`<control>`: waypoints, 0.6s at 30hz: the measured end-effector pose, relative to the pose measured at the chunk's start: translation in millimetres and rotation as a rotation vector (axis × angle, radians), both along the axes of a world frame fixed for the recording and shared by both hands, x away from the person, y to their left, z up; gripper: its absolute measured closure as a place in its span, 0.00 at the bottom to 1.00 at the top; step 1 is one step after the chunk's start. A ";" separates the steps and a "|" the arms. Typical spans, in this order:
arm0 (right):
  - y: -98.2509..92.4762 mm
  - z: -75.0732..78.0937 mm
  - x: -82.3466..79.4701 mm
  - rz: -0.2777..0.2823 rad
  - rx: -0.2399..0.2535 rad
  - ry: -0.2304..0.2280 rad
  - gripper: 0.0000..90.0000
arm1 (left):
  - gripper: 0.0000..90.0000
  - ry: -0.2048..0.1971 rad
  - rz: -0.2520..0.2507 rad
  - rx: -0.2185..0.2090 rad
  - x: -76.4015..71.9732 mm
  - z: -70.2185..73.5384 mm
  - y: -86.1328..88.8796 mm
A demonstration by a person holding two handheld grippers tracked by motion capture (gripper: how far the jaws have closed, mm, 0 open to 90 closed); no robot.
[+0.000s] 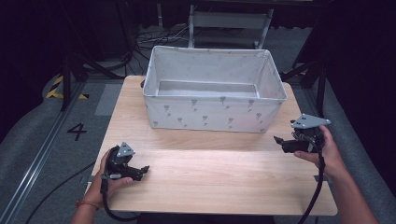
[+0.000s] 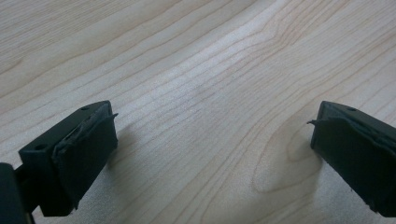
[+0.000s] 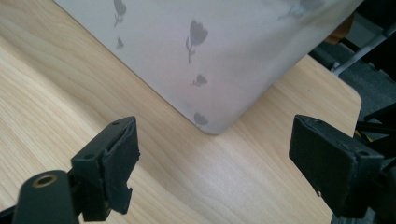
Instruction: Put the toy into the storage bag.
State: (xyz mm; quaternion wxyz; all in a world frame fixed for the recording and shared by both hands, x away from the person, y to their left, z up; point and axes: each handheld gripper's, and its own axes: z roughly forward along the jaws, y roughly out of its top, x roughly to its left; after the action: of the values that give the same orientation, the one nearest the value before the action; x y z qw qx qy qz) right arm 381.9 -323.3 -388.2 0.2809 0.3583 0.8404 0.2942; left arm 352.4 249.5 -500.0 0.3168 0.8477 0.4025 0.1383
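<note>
The white fabric storage box (image 1: 212, 112), rectangular, soft-walled and printed with small grey tulips, stands open-topped on the far half of the light wooden tabletop (image 1: 210, 177), its long front wall running roughly parallel to the near edge. In the high view its inside looks bare down to the grey base. In the right gripper view the box's near right bottom corner (image 3: 210, 126) sits just ahead of the jaws, resting on the wood, with the tabletop's far right corner behind it

The right gripper (image 1: 281, 143), black with a grey three-cornered plate on top, is held in the person's right hand (image 1: 329, 154) near the right edge of the tabletop, pointing toward the left and apart from the box. Its jaws stand wide with nothing between them

The left gripper (image 1: 142, 171), of the same make, lies low over the near left part of the tabletop in the left hand (image 1: 105, 182), well apart from the box. Its jaws are also spread wide over bare wood grain, gripping nothing
</note>
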 end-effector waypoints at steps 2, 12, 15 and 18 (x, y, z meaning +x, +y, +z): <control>-2.4 -8.6 -2.8 0.001 -0.007 0.008 0.18 | 0.01 0.000 0.001 -0.001 0.0 -0.1 -0.1; -13.7 -35.3 -12.4 -0.007 0.001 0.039 0.18 | 0.01 -0.001 0.001 -0.001 0.0 -0.1 -0.1; -15.7 -44.3 -15.3 0.004 0.000 0.052 0.18 | 0.01 0.000 0.001 -0.001 0.0 -0.1 -0.1; -17.5 -53.0 -19.4 0.015 -0.004 0.061 0.18 | 0.01 0.000 0.001 -0.001 0.0 -0.1 -0.1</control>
State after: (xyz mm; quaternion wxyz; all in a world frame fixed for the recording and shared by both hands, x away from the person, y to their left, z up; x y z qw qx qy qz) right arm 362.5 -340.8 -441.2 0.2537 0.3604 0.8516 0.2837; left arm 352.4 249.4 -500.0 0.3171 0.8474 0.4028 0.1384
